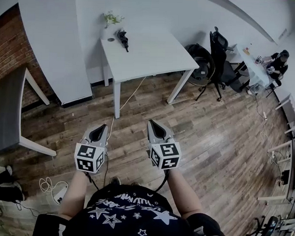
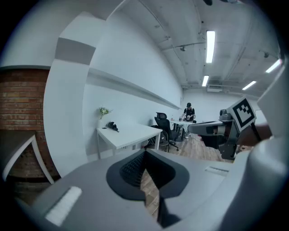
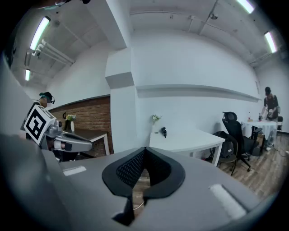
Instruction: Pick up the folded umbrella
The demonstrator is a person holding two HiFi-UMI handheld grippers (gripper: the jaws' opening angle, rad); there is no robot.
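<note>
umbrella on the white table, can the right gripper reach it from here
Probably not yet. The right gripper is held over the floor, well short of the table, and the umbrella lies near its far end. Bare floor leaves the approach free, but its jaws are shut.

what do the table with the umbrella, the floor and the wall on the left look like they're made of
Table: probably painted or laminated board, smooth matte white, no grain visible.
Floor: wood or wood-look planks, brown, with seams and grain streaks.
Left wall: red-brown brick, rough, mortar lines showing.
</note>
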